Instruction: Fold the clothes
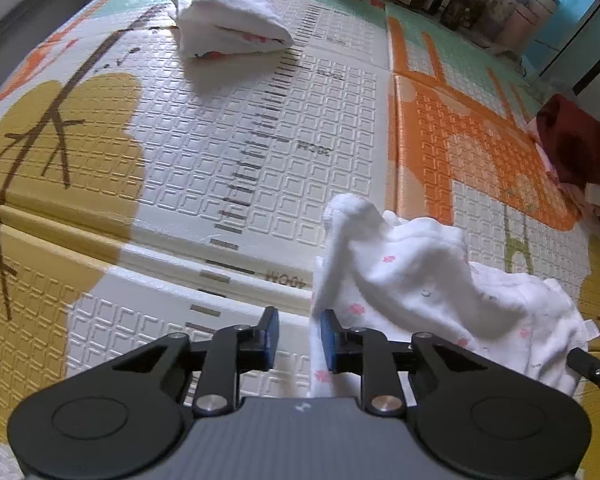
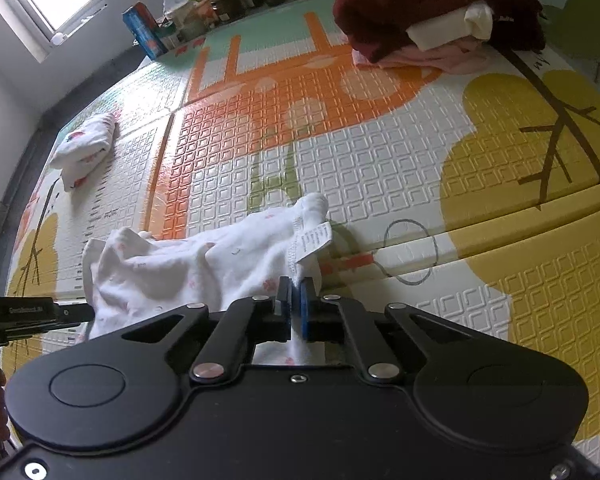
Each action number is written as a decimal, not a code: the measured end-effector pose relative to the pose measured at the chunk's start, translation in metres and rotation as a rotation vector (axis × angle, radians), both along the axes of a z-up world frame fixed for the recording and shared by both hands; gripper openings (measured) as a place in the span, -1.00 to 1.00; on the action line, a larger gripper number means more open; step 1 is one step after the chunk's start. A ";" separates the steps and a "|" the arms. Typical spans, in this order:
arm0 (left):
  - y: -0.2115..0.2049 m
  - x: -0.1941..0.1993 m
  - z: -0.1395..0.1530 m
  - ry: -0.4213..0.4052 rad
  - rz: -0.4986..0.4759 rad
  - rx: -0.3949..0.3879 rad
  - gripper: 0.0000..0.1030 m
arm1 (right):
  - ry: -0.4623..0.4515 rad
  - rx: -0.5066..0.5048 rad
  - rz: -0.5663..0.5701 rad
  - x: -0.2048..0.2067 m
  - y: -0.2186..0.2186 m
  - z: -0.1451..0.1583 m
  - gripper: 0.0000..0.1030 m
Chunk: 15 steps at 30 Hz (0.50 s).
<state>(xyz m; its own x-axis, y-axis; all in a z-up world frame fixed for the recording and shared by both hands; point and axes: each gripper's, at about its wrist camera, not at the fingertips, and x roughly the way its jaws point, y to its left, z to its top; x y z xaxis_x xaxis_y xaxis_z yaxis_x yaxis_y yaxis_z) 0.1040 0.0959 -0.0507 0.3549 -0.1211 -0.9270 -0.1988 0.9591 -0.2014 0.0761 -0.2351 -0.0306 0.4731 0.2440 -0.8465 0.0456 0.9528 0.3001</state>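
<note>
- While both grippers are bearing on the white flowered garment (image 2: 188, 268), it is lying crumpled on the play mat (image 1: 204, 128), near the front edge.
- Right gripper (image 2: 296, 312) is pinching the hem beside the care label (image 2: 314, 238); the blue pads are nearly together with cloth between them.
- Left gripper (image 1: 299, 338) is showing a visible gap. Cloth is lying against one blue pad (image 1: 328, 340), the other pad standing clear, so no firm grip there yet.
- Judgement: left needs both pads pressing cloth before any lift, or that corner will be slipping out.
- Then lifting both edges evenly and drawing them apart should be flattening the bunches.
- Folded white piece (image 1: 230, 20) is sitting at the far side; dark red pile (image 2: 432, 4) is waiting well apart.
</note>
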 end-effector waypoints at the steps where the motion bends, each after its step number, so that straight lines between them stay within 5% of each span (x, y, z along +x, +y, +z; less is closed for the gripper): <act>1: 0.000 0.000 0.001 -0.001 0.000 -0.012 -0.76 | 0.001 0.003 -0.001 0.000 0.000 0.001 -0.94; 15: 0.002 -0.004 0.007 -0.025 0.011 -0.086 -0.99 | -0.008 0.027 0.001 -0.004 0.001 0.004 -0.95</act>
